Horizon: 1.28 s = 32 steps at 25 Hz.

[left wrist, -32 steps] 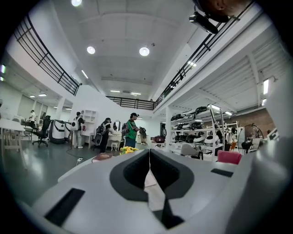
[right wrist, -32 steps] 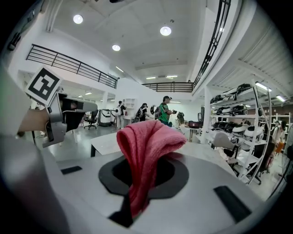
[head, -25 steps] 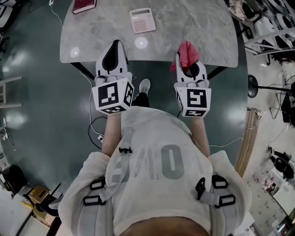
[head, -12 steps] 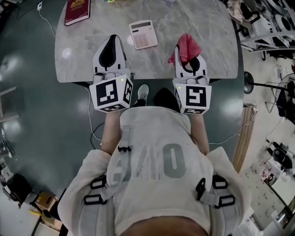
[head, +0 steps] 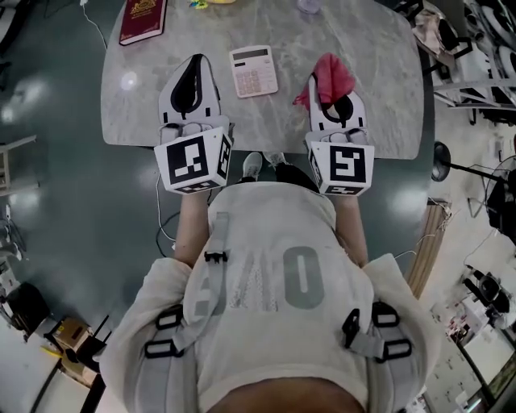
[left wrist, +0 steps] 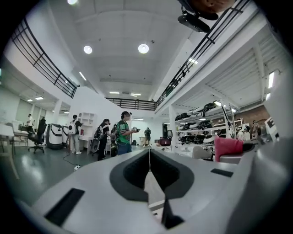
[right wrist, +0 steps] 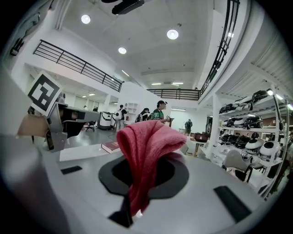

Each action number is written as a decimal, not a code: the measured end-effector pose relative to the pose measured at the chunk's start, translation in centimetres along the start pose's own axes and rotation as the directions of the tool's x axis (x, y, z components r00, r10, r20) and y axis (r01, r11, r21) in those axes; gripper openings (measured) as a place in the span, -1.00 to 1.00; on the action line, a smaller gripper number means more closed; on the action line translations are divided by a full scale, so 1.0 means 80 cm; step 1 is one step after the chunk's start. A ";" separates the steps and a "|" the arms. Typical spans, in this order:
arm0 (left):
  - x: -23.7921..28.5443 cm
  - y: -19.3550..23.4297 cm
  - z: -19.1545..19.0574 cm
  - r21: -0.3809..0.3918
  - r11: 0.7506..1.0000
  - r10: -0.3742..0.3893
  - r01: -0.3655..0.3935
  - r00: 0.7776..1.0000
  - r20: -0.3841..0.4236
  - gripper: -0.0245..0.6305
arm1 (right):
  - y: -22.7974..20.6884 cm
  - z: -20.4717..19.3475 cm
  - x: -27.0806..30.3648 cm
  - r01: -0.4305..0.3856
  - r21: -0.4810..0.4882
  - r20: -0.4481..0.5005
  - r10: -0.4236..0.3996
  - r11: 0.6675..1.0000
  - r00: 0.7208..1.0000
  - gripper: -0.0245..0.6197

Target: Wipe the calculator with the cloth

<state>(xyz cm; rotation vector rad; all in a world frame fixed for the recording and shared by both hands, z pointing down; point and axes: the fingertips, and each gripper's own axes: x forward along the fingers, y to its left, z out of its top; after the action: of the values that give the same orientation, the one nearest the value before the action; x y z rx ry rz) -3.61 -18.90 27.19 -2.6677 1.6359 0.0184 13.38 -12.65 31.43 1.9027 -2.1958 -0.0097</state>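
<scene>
A pale pink calculator [head: 254, 71] lies flat on the marble table [head: 379, 56], between my two grippers and a little ahead of them. My left gripper [head: 193, 66] hovers over the table to the calculator's left, shut with nothing in it; in the left gripper view its jaws meet in a thin line [left wrist: 149, 157]. To the calculator's right my right gripper [head: 329, 81] is shut on a pink-red cloth [head: 329, 79]. The cloth [right wrist: 146, 151] bunches up out of the jaws in the right gripper view.
A dark red book [head: 143, 19] lies at the table's far left corner and shows again as the book [right wrist: 111, 146] in the right gripper view. Several people stand far off across the hall [left wrist: 121, 137]. Shelves of equipment [right wrist: 249, 132] line the right side. A cable [head: 165, 218] trails on the floor under the table edge.
Both grippers have moved forward over the table, from its near edge to either side of the calculator. The cloth has stayed in the right gripper.
</scene>
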 end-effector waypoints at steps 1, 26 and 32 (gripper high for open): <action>0.005 0.001 0.005 0.013 1.000 0.012 -0.012 1.000 0.008 -0.86 | -0.006 0.002 0.005 -0.003 -0.001 0.007 0.003 1.000 1.000 -0.75; 0.023 -0.036 0.143 -0.025 0.977 -0.201 0.213 0.949 0.241 0.54 | -0.065 0.012 0.000 0.036 0.026 0.055 -0.037 0.999 0.998 -0.75; 0.019 -0.029 0.140 0.078 0.985 -0.165 0.151 0.961 0.221 0.55 | -0.054 0.013 0.002 0.026 0.027 0.055 -0.028 0.999 0.998 -0.75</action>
<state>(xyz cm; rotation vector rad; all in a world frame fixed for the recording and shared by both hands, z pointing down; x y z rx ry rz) -0.92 -19.01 16.02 -2.6272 1.3335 0.2569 17.39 -13.64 29.75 1.9688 -2.2162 -0.0385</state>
